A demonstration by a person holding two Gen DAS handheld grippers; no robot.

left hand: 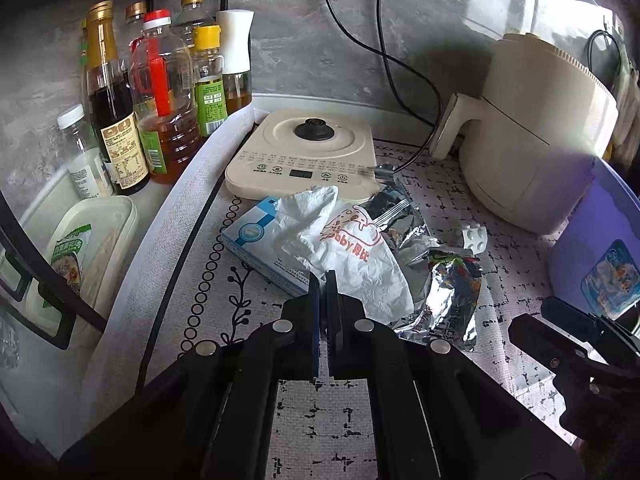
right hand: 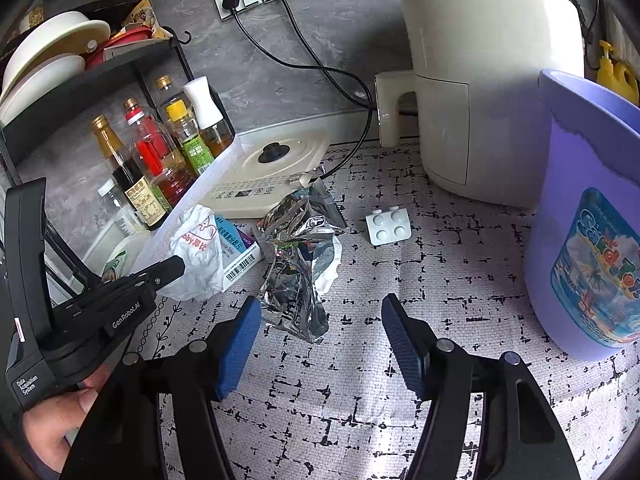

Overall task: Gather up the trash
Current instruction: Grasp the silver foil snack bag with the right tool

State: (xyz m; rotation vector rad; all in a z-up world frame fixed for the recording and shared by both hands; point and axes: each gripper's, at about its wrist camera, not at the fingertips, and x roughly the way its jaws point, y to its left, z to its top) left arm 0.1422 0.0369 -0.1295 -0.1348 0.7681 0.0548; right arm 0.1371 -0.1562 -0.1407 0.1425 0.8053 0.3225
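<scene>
A crumpled white plastic bag [left hand: 352, 256] with red print lies on a blue-and-white medicine box [left hand: 256, 240]. Crinkled silver foil wrappers [left hand: 444, 300] lie to its right, and a white blister pack [left hand: 474, 238] beyond them. My left gripper [left hand: 323, 280] is shut, empty, its tips at the bag's near edge. In the right wrist view the bag [right hand: 198, 252], box [right hand: 236, 252], foil [right hand: 296, 276] and blister pack [right hand: 389, 226] show ahead. My right gripper [right hand: 316, 320] is open and empty just short of the foil. A purple bin [right hand: 588, 216] stands at the right.
A cream induction base [left hand: 304, 156] and a cream air fryer [left hand: 536, 132] stand at the back, with black cords. Oil and sauce bottles [left hand: 160, 96] stand at the left under a black rack [right hand: 80, 80]. A patterned grey mat [right hand: 360, 400] covers the counter.
</scene>
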